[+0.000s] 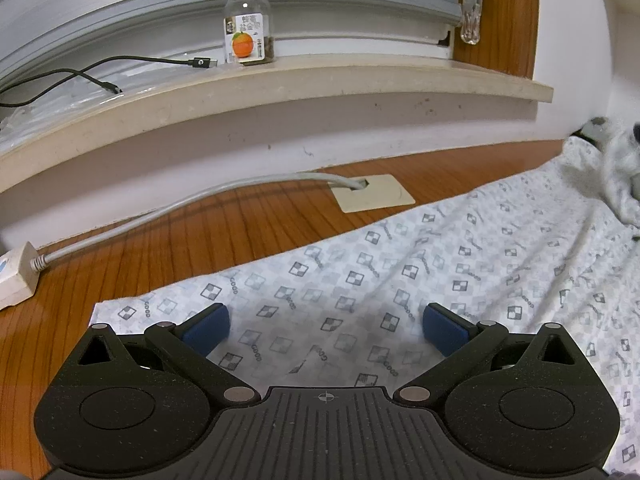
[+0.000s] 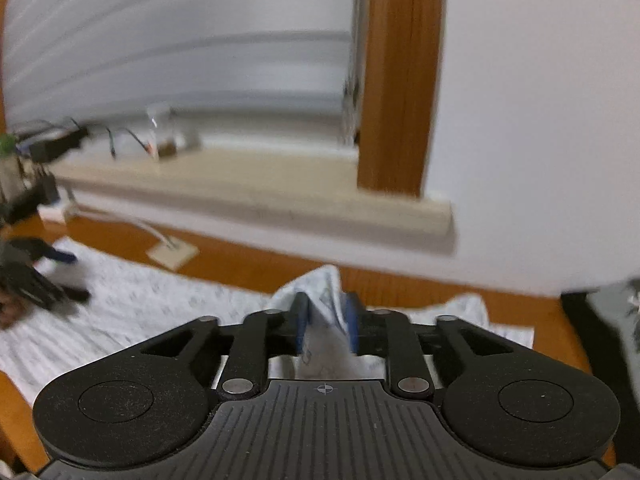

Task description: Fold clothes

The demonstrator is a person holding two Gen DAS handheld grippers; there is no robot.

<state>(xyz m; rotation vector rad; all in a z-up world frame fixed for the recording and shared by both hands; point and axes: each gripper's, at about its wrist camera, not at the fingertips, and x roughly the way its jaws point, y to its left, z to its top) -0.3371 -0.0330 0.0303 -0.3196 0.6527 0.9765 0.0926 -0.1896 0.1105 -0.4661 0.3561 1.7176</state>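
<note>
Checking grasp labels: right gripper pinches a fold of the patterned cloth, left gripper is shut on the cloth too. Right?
Not quite. The right gripper does pinch the patterned cloth, but the left gripper is open, its blue pads spread apart over the flat cloth. The left wrist view shows it.

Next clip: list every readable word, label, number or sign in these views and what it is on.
"GOOD": small print repeated beside the checkered squares on the white patterned garment.
Jar on the windowsill: label with an orange picture and characters, too small to read.
Right wrist view: blurred, nothing readable.
</note>
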